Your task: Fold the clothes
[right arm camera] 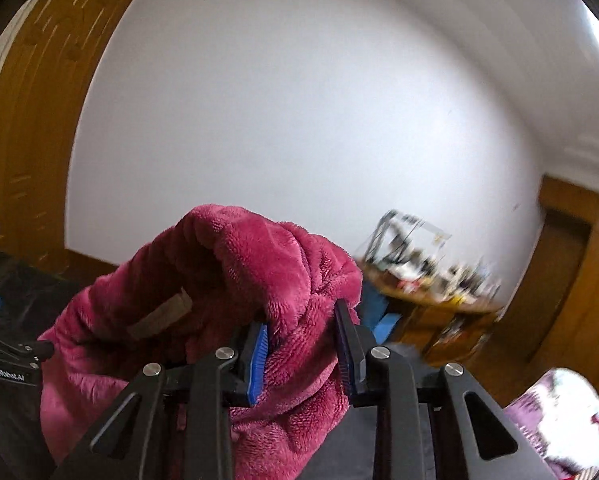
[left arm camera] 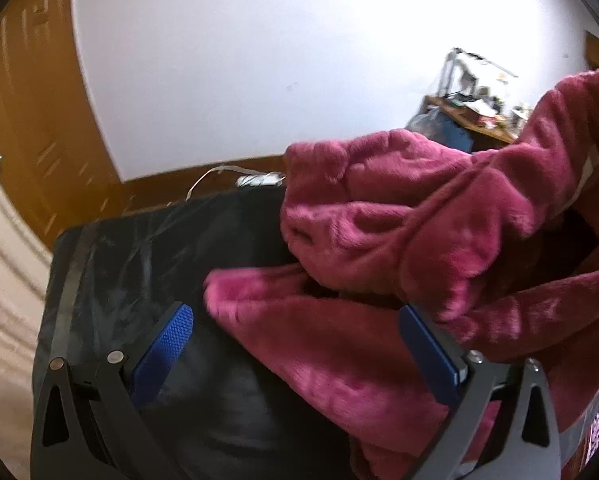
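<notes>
A fluffy magenta fleece garment [left arm camera: 399, 216] is bunched and lifted over a black surface [left arm camera: 139, 264]. My left gripper [left arm camera: 295, 320] is open, its blue pads [left arm camera: 167, 344] wide apart, with a flap of the fleece lying between them. In the right wrist view my right gripper [right arm camera: 301, 344] is shut on a thick fold of the same garment [right arm camera: 219, 280], which hangs to the left with a pale label [right arm camera: 159, 316] showing inside. The left gripper's black body [right arm camera: 7, 360] shows at the left edge.
A white wall and brown wooden doors [left arm camera: 23, 112] are behind. A cluttered wooden desk [right arm camera: 431, 288] stands at the right. White cables [left arm camera: 255, 178] lie on the floor beyond the black surface. A patterned white and purple cloth [right arm camera: 563, 420] lies at the lower right.
</notes>
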Demonstrator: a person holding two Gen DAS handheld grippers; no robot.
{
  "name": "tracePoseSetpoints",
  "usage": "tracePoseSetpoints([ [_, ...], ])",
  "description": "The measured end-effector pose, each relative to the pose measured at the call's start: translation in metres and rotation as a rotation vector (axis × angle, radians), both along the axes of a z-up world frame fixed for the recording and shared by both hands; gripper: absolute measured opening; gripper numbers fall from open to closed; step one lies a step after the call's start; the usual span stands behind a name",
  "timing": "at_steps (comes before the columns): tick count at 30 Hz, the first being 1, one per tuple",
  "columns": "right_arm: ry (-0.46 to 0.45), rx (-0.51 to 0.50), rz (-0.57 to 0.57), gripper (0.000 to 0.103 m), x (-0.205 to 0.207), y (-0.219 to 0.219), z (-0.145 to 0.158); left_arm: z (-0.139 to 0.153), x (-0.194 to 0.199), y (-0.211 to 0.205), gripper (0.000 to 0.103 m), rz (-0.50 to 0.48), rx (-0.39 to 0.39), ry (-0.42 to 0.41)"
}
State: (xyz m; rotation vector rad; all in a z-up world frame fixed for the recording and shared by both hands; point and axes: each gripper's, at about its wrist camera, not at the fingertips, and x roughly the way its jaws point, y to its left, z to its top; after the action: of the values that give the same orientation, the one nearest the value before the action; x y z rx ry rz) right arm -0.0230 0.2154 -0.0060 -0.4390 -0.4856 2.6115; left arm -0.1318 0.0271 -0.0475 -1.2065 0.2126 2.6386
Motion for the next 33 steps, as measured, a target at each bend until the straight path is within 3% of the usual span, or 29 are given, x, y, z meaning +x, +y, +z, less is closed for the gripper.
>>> tracePoseSetpoints([
  [10,0.102,0.171,-0.014,0.030,0.033,-0.049,0.047,0.030,0.033,0.047,0.103,-0.204,0.031,0.133],
  [13,0.175,0.234,-0.034,0.005,0.042,-0.074,0.063,0.039,0.043,0.061,0.103,-0.255,0.074,0.146],
  [15,0.180,0.262,-0.048,0.005,0.037,-0.088,0.071,0.044,0.048,0.071,0.103,-0.291,0.117,0.137],
  [18,0.121,0.154,-0.011,0.006,0.027,-0.097,0.080,0.034,0.046,0.084,0.103,-0.294,0.068,0.140],
  [20,0.071,0.057,-0.006,0.008,0.027,-0.076,0.073,0.024,0.048,0.087,0.103,-0.295,0.044,0.116],
  [21,0.043,0.007,-0.004,0.012,0.028,-0.062,0.069,0.017,0.050,0.089,0.103,-0.294,0.030,0.101],
  [22,0.013,-0.036,-0.009,0.035,0.032,-0.055,0.061,0.010,0.051,0.091,0.103,-0.293,0.016,0.086],
  [23,-0.016,-0.074,-0.017,0.082,0.039,-0.051,0.052,-0.004,0.045,0.091,0.103,-0.294,-0.013,0.072],
  [24,-0.035,-0.112,-0.020,0.098,0.049,-0.042,0.046,-0.010,0.046,0.096,0.103,-0.294,-0.039,0.070],
  [27,-0.106,-0.197,-0.027,0.102,0.101,-0.007,0.042,-0.021,0.063,0.112,0.103,-0.294,-0.106,0.063],
  [30,-0.179,-0.269,-0.028,0.102,0.119,0.035,-0.005,-0.034,0.044,0.100,0.103,-0.271,-0.121,0.010],
  [33,-0.213,-0.359,-0.046,0.102,0.100,0.082,-0.065,-0.043,0.020,0.085,0.103,-0.238,-0.067,-0.068],
])
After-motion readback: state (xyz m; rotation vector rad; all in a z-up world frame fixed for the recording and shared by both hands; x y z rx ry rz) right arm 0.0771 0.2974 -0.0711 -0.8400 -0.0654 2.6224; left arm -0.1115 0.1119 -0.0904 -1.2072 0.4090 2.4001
